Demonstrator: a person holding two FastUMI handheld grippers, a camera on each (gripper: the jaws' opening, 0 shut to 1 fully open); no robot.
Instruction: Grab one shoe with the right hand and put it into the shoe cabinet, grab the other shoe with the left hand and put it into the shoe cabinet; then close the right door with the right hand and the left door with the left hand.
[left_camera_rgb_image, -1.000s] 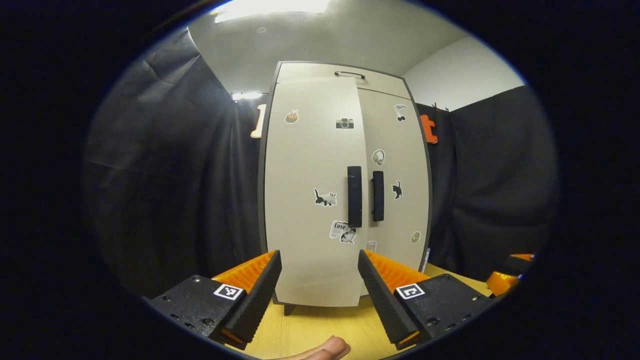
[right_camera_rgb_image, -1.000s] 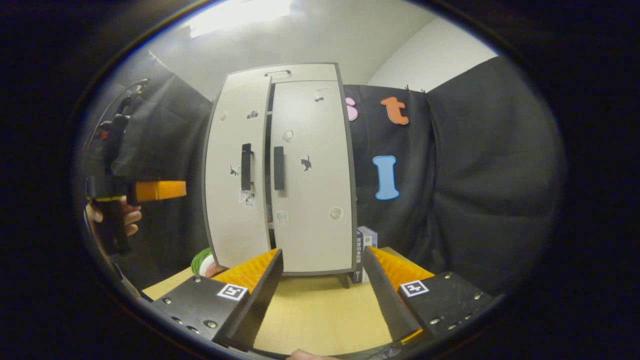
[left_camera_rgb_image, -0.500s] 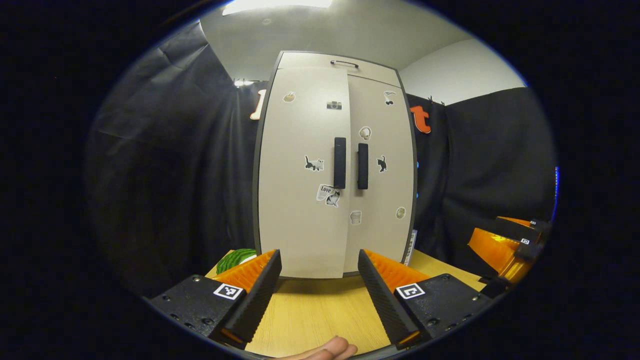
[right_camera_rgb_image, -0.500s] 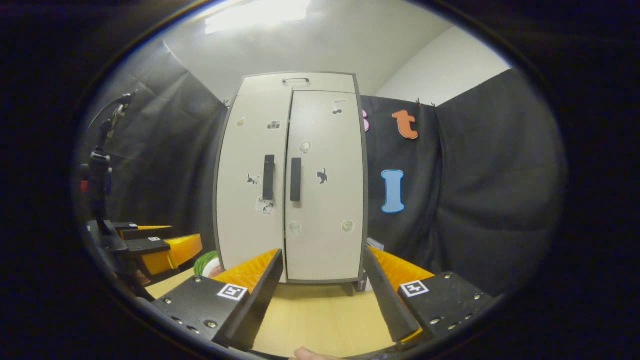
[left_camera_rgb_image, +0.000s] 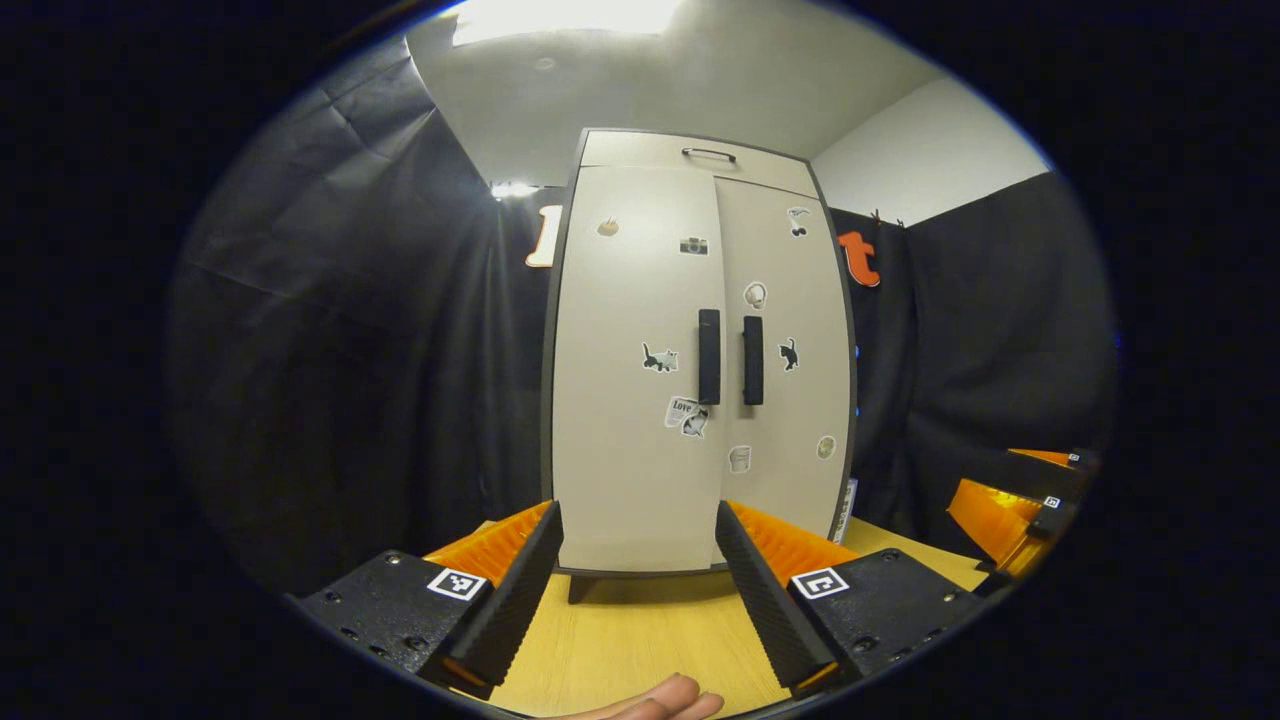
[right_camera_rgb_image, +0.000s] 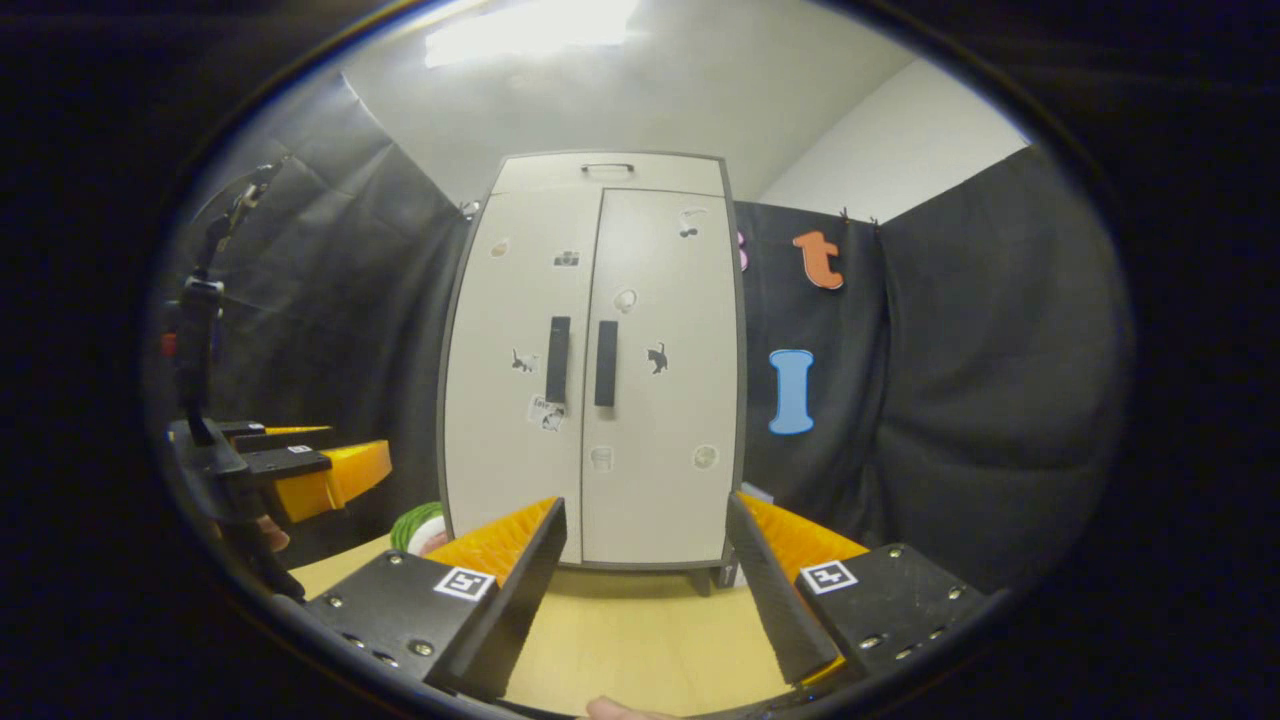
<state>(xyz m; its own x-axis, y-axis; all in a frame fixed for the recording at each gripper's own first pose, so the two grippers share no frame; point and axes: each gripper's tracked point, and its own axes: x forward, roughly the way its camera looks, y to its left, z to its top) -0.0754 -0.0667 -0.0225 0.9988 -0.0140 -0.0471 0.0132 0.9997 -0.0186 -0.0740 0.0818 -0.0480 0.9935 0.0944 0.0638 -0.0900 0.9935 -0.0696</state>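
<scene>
The shoe cabinet (left_camera_rgb_image: 700, 360) is standing upright at the centre of the left gripper view, its long axis vertical and its front facing me. Its left door (left_camera_rgb_image: 635, 370) and right door (left_camera_rgb_image: 785, 350) are both sitting flush, with the two dark vertical handles (left_camera_rgb_image: 709, 356) side by side along the middle seam. Small stickers are dotting both doors. A thin handle (left_camera_rgb_image: 708, 153) is lying across the top panel.

In the right gripper view, the same cabinet (right_camera_rgb_image: 595, 360) is occupying the centre, again upright, both doors closed.

The cabinet is resting on a light wooden table (left_camera_rgb_image: 640, 640), at the lower centre of the frame.

I am holding my left gripper (left_camera_rgb_image: 638, 590) with its fingers spread apart, nothing between them, apart from the cabinet. My right gripper (right_camera_rgb_image: 645, 595) is likewise spread wide and empty. The left gripper is also appearing at the left edge of the right gripper view, and the right gripper at the lower right edge of the left gripper view.

A green round item (right_camera_rgb_image: 412, 522) is sitting on the table beside the cabinet's lower left corner.
</scene>
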